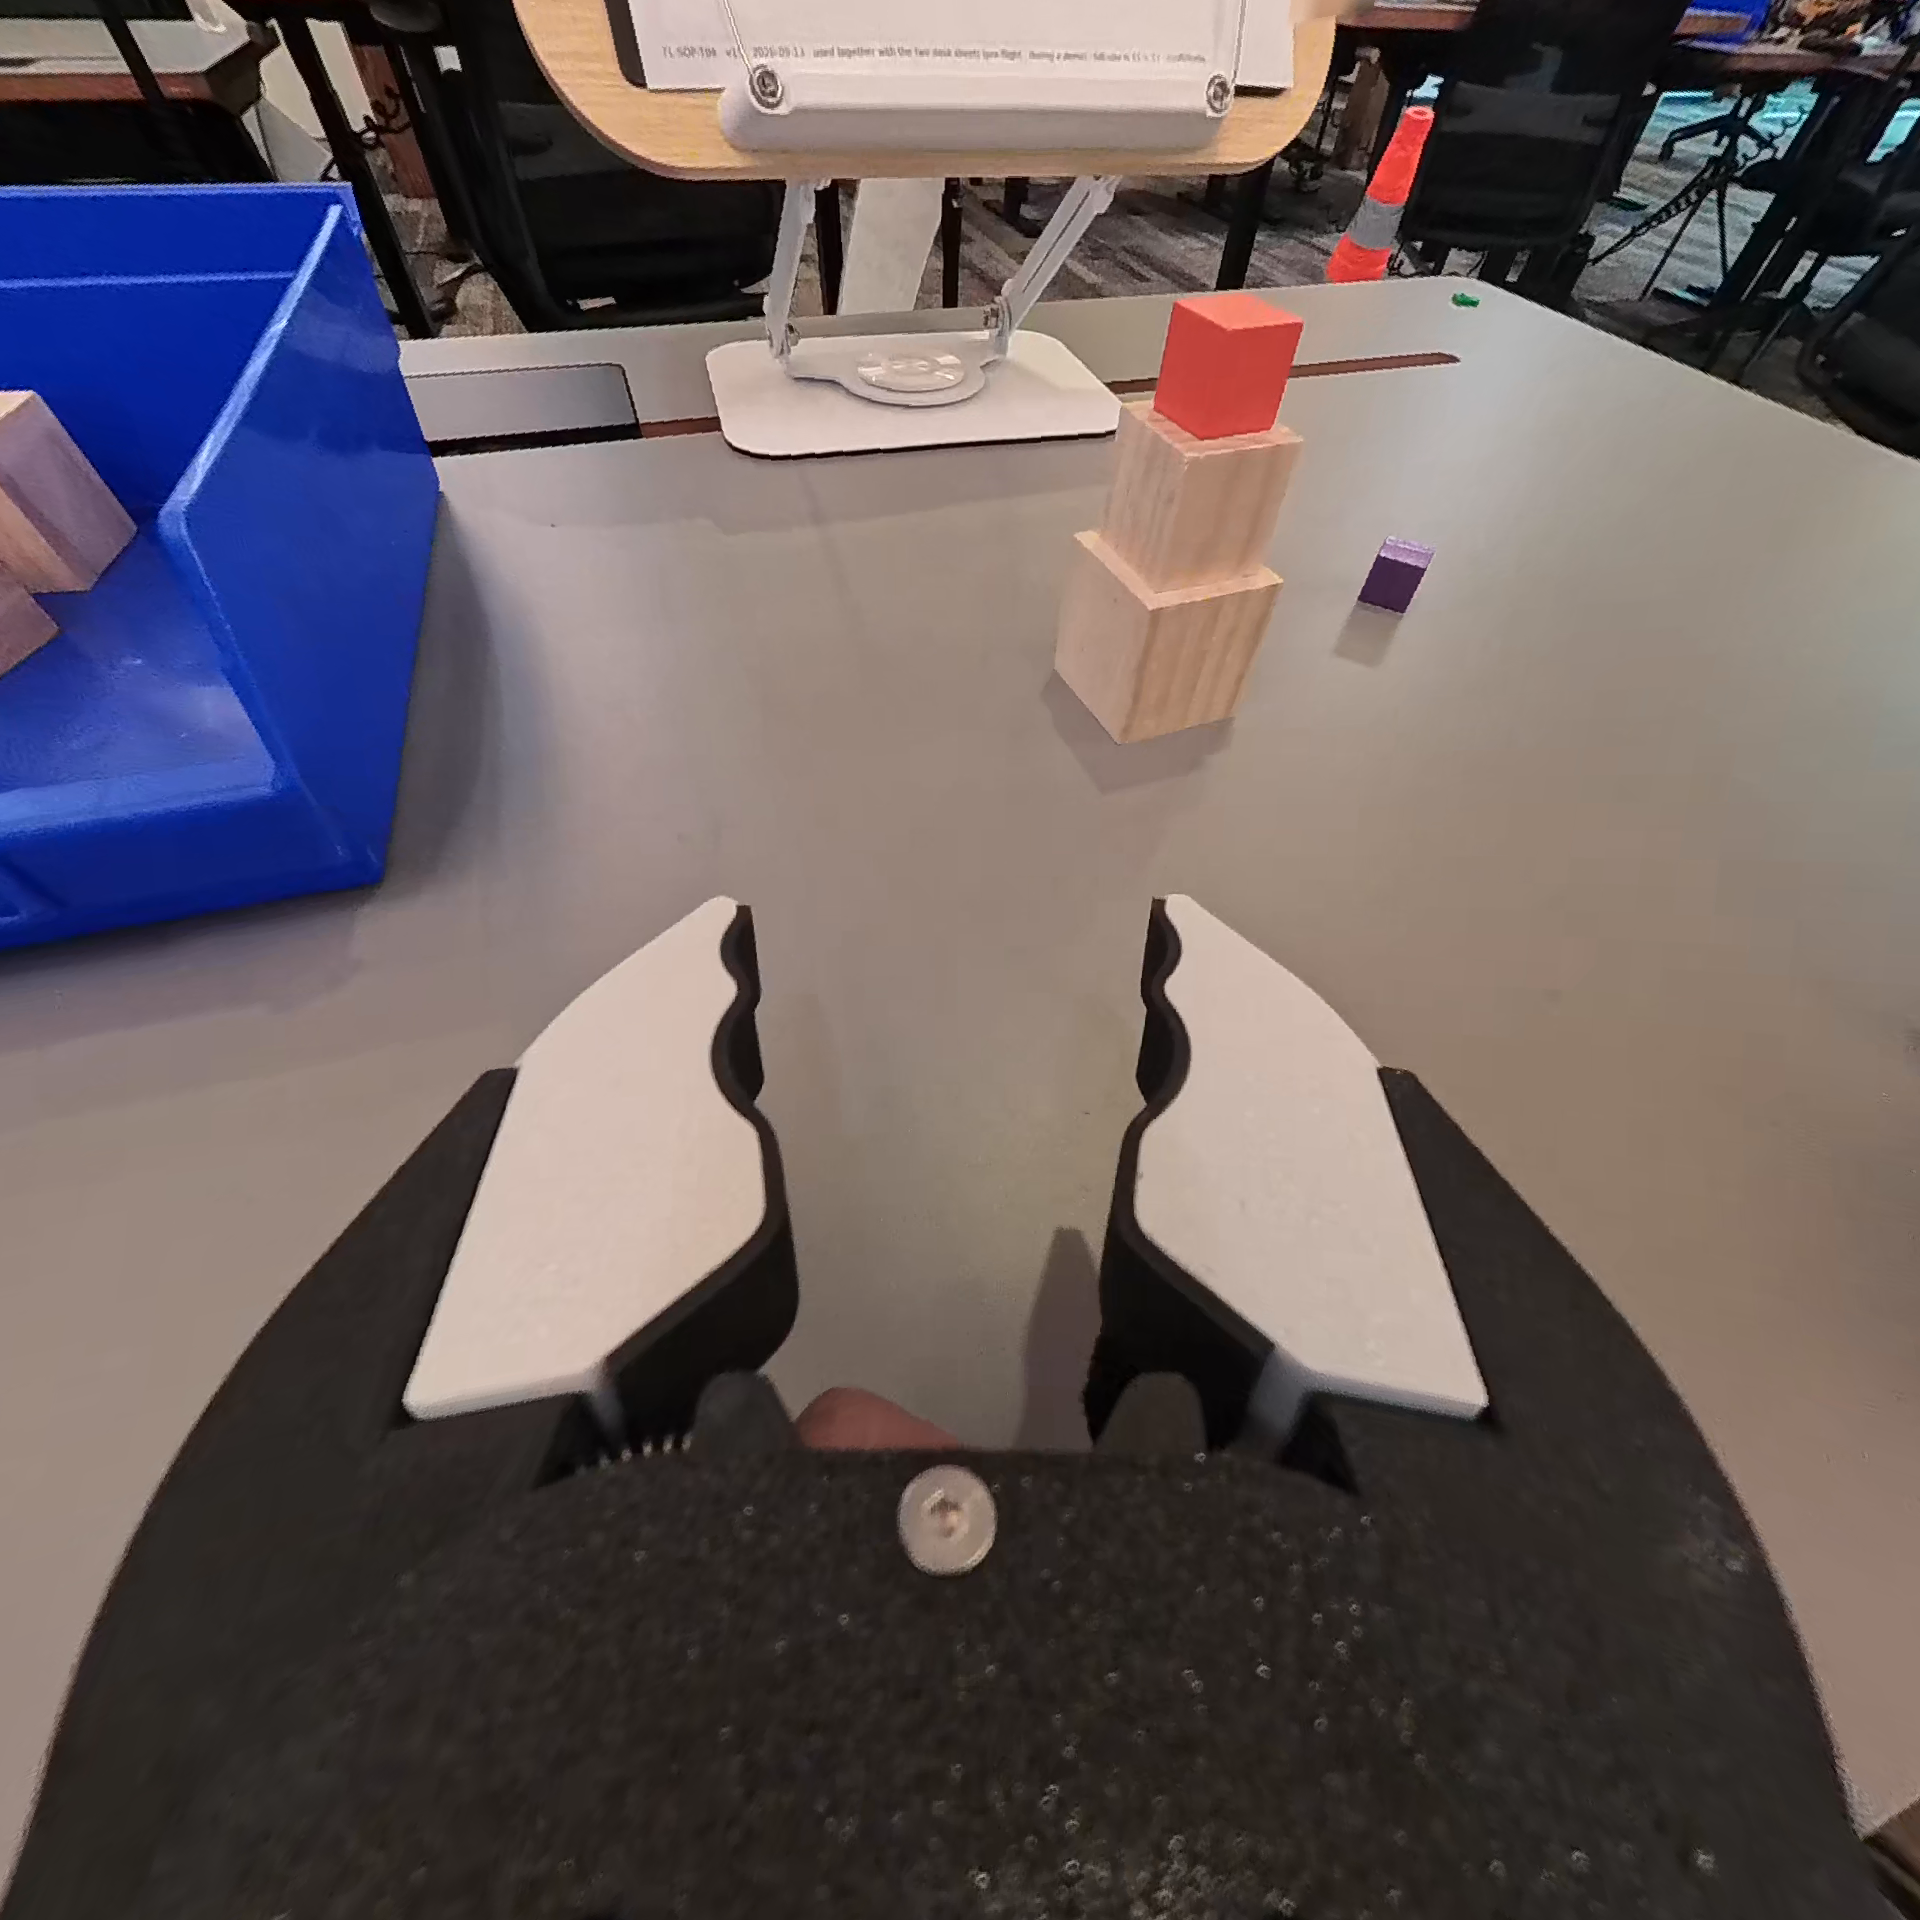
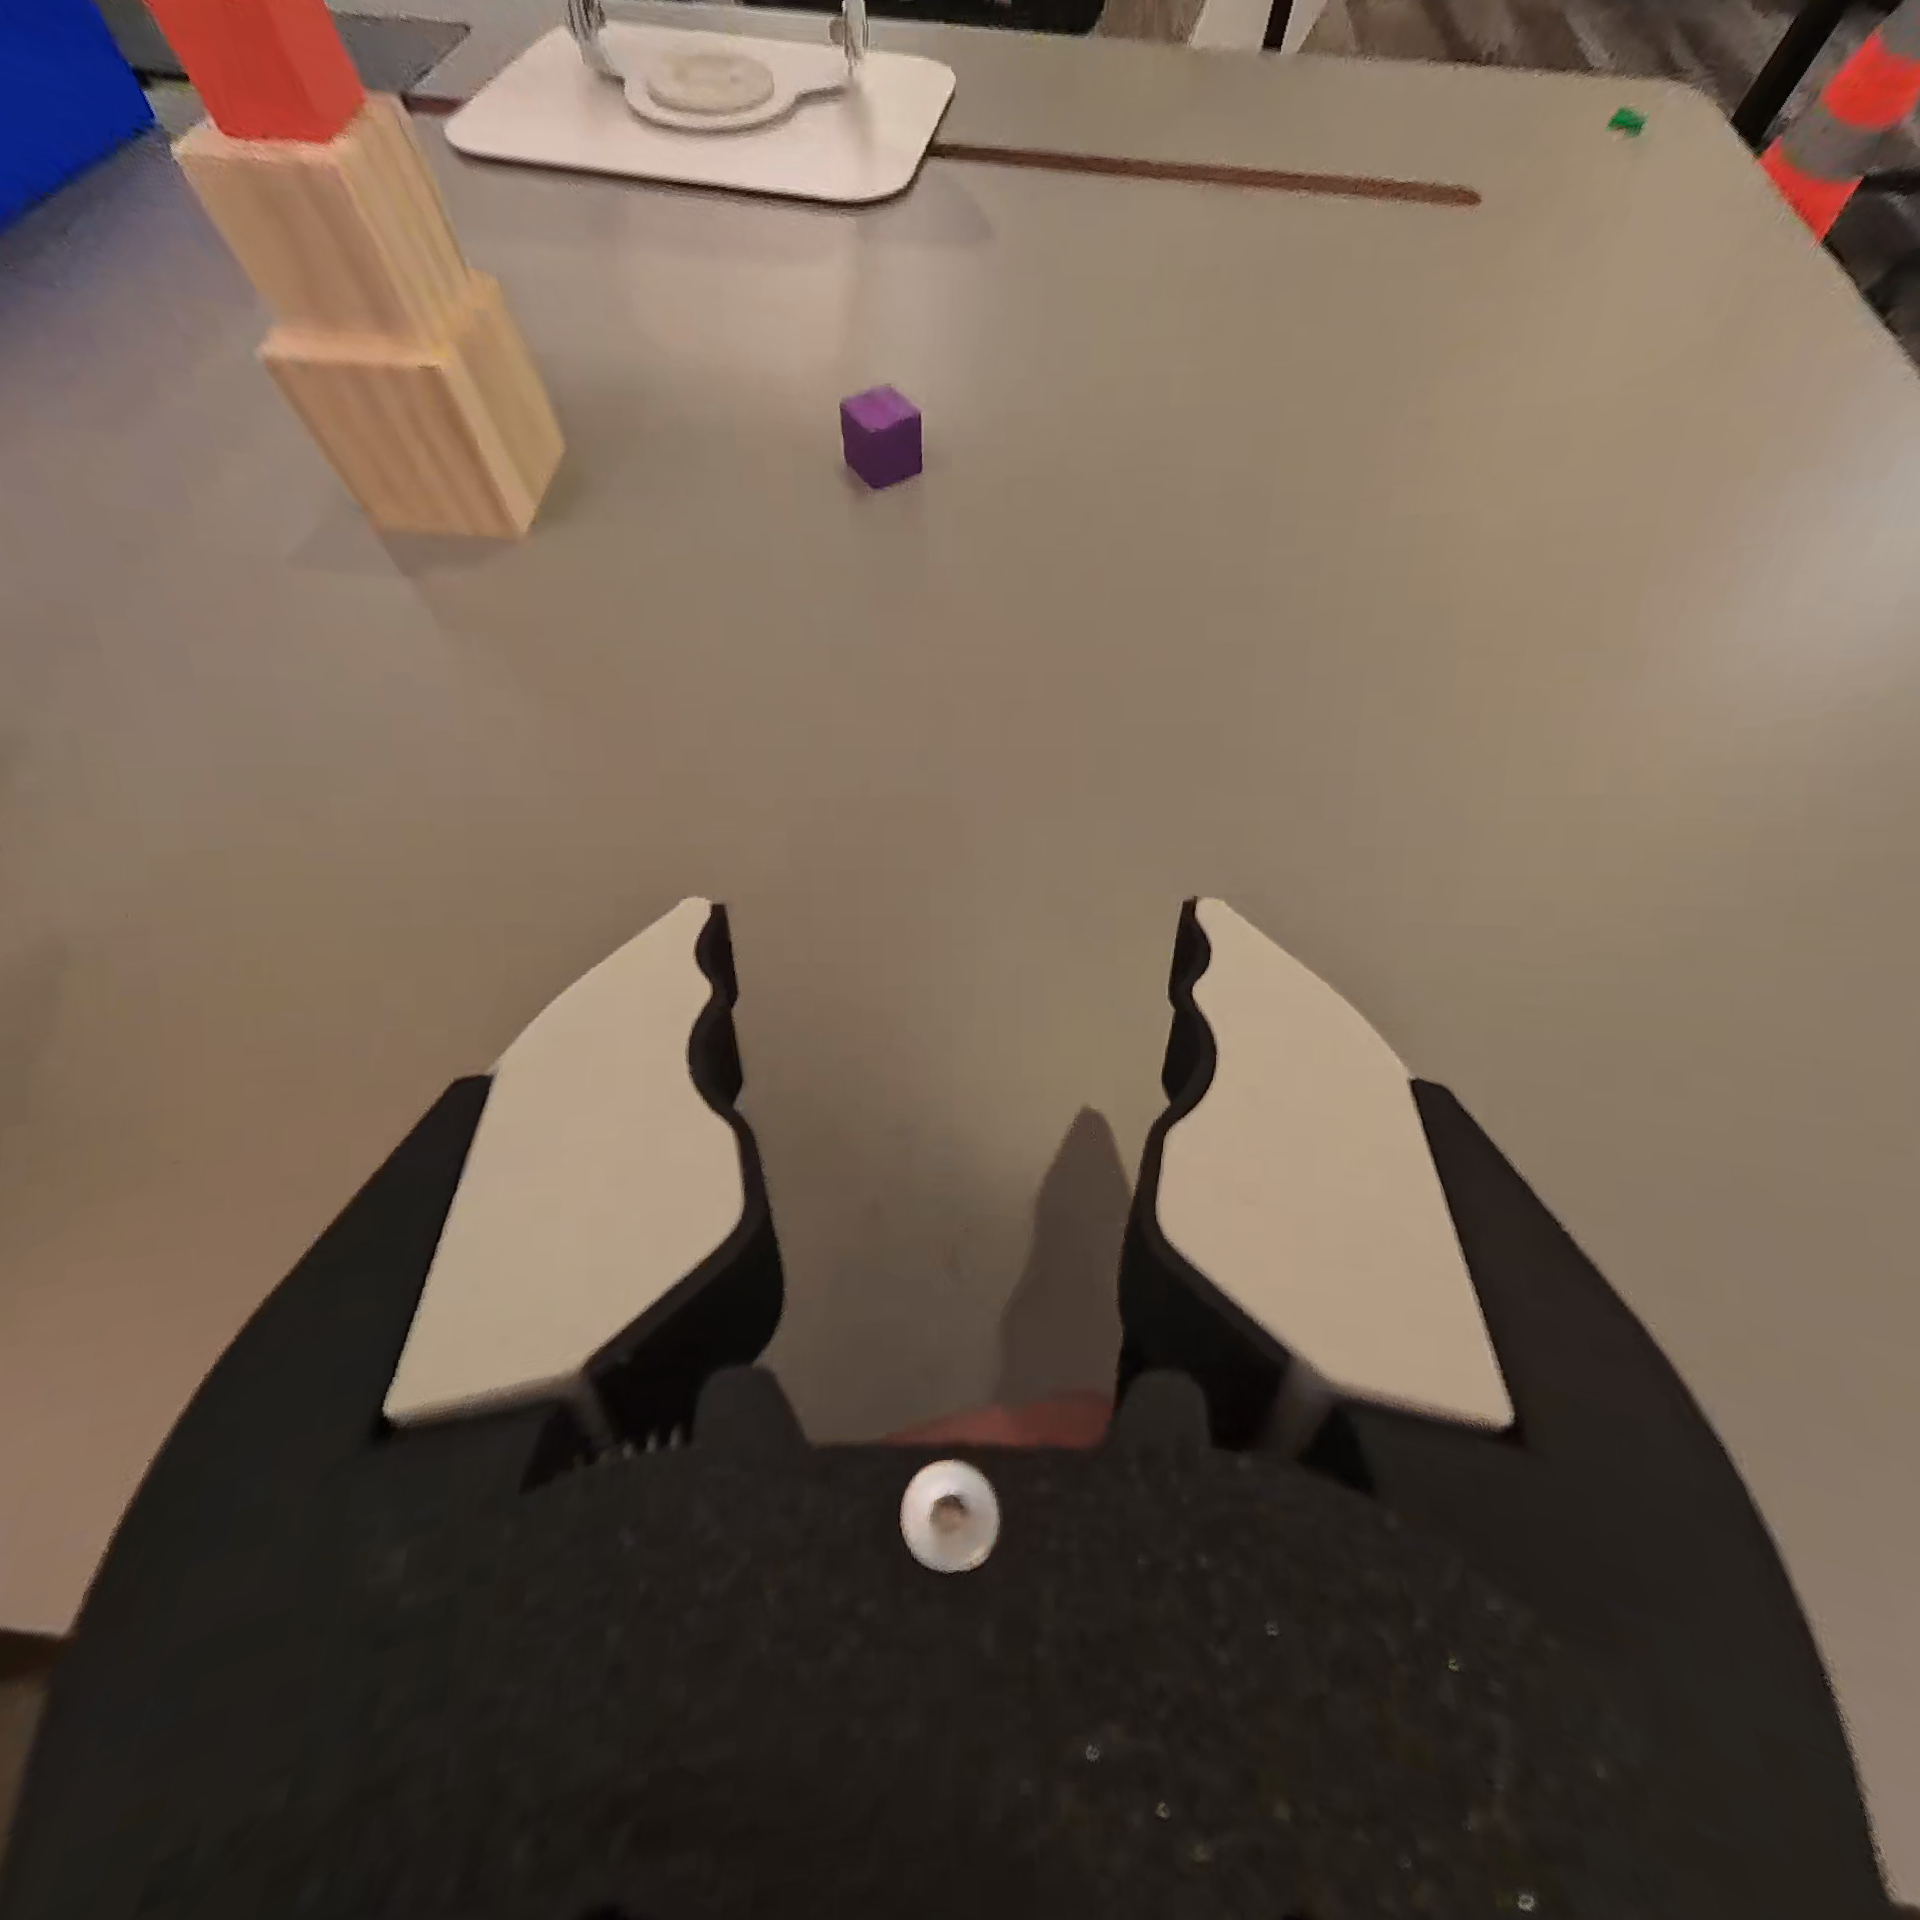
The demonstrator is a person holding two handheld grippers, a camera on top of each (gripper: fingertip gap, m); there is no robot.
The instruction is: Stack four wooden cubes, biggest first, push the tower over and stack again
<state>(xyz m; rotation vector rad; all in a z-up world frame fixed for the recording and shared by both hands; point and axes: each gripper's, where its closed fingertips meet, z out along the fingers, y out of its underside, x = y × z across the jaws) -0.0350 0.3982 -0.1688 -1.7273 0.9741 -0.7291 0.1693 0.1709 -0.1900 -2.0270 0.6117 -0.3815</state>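
Observation:
A tower of three cubes stands on the grey table (image 1: 935, 790): a large pale wooden cube (image 1: 1164, 649) at the bottom, a smaller pale one (image 1: 1195, 499) on it, and a red cube (image 1: 1226, 364) on top. The tower also shows at the upper left of the right wrist view (image 2: 416, 416), with the red cube (image 2: 260, 62) cut off by the frame. A small purple cube (image 1: 1394, 574) sits alone on the table right of the tower, and shows in the right wrist view (image 2: 881, 436). My left gripper (image 1: 951, 925) is open and empty, well short of the tower. My right gripper (image 2: 954, 925) is open and empty, short of the purple cube.
A blue bin (image 1: 260, 540) with more wooden blocks (image 1: 52, 499) stands at the left. A white stand base (image 1: 914, 395) sits at the table's back edge, holding a board above. A tiny green piece (image 1: 1465, 301) lies at the far right. An orange cone (image 1: 1387, 197) stands beyond the table.

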